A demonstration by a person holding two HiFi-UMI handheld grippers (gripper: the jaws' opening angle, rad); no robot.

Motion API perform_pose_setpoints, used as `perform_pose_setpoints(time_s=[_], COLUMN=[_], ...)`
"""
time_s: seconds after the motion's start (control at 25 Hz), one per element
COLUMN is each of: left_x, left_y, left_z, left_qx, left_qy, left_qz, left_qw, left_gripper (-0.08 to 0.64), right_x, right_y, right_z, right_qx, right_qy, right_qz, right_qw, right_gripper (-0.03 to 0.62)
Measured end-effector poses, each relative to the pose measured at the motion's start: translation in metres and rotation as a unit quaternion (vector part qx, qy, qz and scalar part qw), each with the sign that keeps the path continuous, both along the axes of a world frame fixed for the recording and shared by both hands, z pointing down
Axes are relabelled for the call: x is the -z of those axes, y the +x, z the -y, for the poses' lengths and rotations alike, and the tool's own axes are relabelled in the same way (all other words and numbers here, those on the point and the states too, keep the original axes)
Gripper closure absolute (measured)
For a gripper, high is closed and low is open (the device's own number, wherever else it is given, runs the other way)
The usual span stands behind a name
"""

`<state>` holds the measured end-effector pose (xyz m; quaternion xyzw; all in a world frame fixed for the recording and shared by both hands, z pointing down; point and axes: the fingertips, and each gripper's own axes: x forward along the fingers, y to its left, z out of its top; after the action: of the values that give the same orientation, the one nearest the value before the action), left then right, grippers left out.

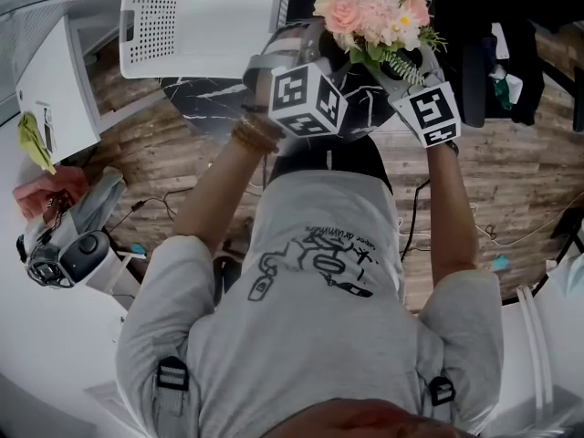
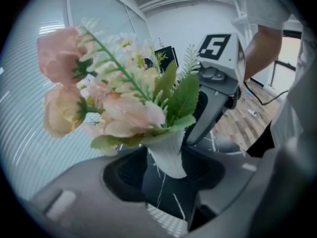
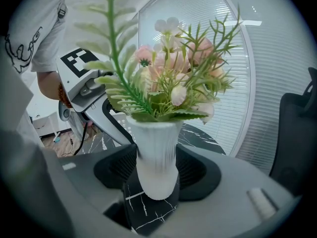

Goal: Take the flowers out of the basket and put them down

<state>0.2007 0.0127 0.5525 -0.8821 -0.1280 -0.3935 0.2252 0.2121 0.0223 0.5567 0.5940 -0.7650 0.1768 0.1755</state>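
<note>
Both grippers were clamped on one thing: the white ribbed vase [image 3: 156, 157] that carried the flowers [image 1: 379, 12]. In the left gripper view the left gripper [image 2: 166, 167] had its dark pads against the narrow lower part of the vase, one on each side. In the right gripper view the right gripper [image 3: 156, 175] pinched the same vase from the opposite side, a little higher on its body. Each gripper showed in the other's view, just beyond the bouquet.

The vase hung clear of any surface, and veined black marble showed beneath its rounded base in both gripper views. From the head view, the bouquet was held over the right part of the dark round desk [image 1: 205, 94]. The white perforated basket [image 1: 151, 16] stood well apart at the far left of that desk. No stem or leaf reached into it.

By that layout the taking-out appeared done, and the step in hand was the carry toward a resting place. The next move would call for lowering both grippers together, at one pace, so that the vase stayed upright. The base should meet bare marble, away from the basket and back from the desk's edge. The base looked small and the bouquet broad, so the load was probably top-heavy. The jaws should spread only once the base sat flat. Letting one side go first could tip the vase toward the other.
</note>
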Motion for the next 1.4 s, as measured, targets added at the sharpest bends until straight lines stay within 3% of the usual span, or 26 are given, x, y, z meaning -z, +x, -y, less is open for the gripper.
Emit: perform_pose_setpoints(time_s=[1.4], left_x=[-0.018], left_y=[-0.004], left_z=[-0.007], left_qx=[0.014], left_qy=[-0.008], left_qz=[-0.003], left_qw=[0.9999], left_gripper=[0.337], right_x=[-0.017], right_y=[-0.004], right_z=[-0.008], right_qx=[-0.001], right_qy=[-0.001], right_qz=[-0.012], right_qw=[1.0], right_gripper=[0.333])
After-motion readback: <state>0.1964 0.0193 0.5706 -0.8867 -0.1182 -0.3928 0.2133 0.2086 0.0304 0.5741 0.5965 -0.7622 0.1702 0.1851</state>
